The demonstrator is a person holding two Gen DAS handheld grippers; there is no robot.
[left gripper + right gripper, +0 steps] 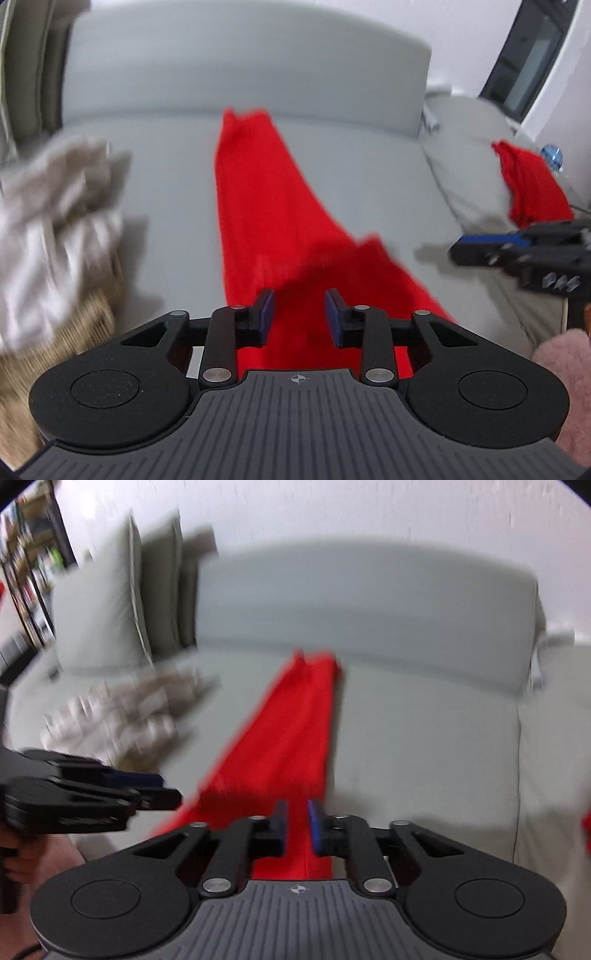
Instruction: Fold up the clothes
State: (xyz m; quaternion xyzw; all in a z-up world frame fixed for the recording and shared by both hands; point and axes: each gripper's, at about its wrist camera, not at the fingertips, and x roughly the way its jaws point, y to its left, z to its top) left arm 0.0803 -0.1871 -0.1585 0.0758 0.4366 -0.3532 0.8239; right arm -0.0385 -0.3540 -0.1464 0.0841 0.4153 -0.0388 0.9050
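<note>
A long red garment [266, 206] lies stretched out on the grey sofa seat [170, 192], running away from me; it also shows in the right wrist view [291, 734]. My left gripper [299, 314] hovers over its near end with jaws open and nothing between them. My right gripper [297, 823] is over the near end too, jaws a narrow gap apart, red cloth showing below the gap. Each gripper shows in the other's view: the right [517, 251] and the left [92, 794]. Both views are blurred.
A crumpled beige and white garment [55, 221] lies on the seat at left, also in the right wrist view [125, 709]. A second red cloth [532, 184] lies on the right cushion. Grey pillows [110, 602] stand at far left. The backrest [369, 609] is behind.
</note>
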